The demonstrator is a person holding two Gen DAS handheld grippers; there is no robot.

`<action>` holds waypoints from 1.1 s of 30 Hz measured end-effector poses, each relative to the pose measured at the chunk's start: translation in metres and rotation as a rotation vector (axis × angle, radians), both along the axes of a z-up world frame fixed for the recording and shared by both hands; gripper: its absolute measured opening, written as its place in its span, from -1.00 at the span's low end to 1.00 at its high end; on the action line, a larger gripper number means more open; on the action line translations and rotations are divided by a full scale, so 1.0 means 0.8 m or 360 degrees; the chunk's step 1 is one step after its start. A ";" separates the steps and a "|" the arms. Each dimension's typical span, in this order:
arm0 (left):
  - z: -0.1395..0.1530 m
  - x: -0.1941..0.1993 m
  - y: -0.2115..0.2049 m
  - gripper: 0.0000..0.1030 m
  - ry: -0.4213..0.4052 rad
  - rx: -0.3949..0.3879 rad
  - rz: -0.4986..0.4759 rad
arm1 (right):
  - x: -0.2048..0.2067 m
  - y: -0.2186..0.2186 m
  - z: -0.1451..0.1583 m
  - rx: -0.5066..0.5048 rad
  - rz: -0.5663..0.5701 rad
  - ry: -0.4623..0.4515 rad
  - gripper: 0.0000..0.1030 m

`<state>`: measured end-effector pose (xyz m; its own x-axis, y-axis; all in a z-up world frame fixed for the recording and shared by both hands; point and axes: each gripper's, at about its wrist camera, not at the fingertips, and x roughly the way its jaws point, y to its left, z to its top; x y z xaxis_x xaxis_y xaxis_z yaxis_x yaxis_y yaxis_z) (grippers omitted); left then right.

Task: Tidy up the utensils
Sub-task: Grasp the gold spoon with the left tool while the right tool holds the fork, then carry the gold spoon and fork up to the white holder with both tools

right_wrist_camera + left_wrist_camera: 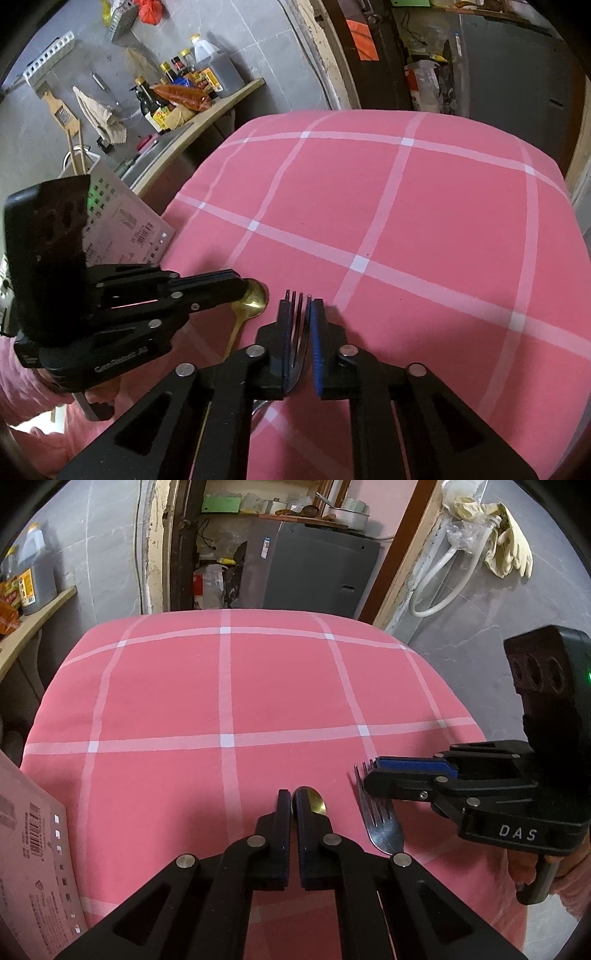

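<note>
A gold spoon (318, 802) lies low over the pink checked tablecloth (166, 686), and my left gripper (292, 798) is shut on it, with only the bowl showing past the fingers. In the right wrist view the same spoon (254, 300) sticks out of the left gripper (242, 287), its handle running down and to the left. Just to the right, my right gripper (300, 307) is shut on a steel fork (297, 328), whose tines point away beyond the fingertips. The left wrist view shows that fork (384, 825) under the right gripper (371, 775).
A printed cardboard box (33, 849) stands at the table's left edge. A wooden shelf with sauce bottles (184, 92) runs along the left wall. Beyond the far table edge stands a grey cabinet (314, 568). Rubber gloves (509, 546) hang on the right wall.
</note>
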<state>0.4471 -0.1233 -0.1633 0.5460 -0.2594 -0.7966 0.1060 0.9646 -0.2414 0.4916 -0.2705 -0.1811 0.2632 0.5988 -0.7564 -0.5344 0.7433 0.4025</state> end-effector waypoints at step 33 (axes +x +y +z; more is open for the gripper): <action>-0.012 0.007 -0.015 -0.93 0.0152 -0.0180 -0.0084 | -0.055 -0.041 -0.004 0.0063 -0.0469 0.0077 -0.96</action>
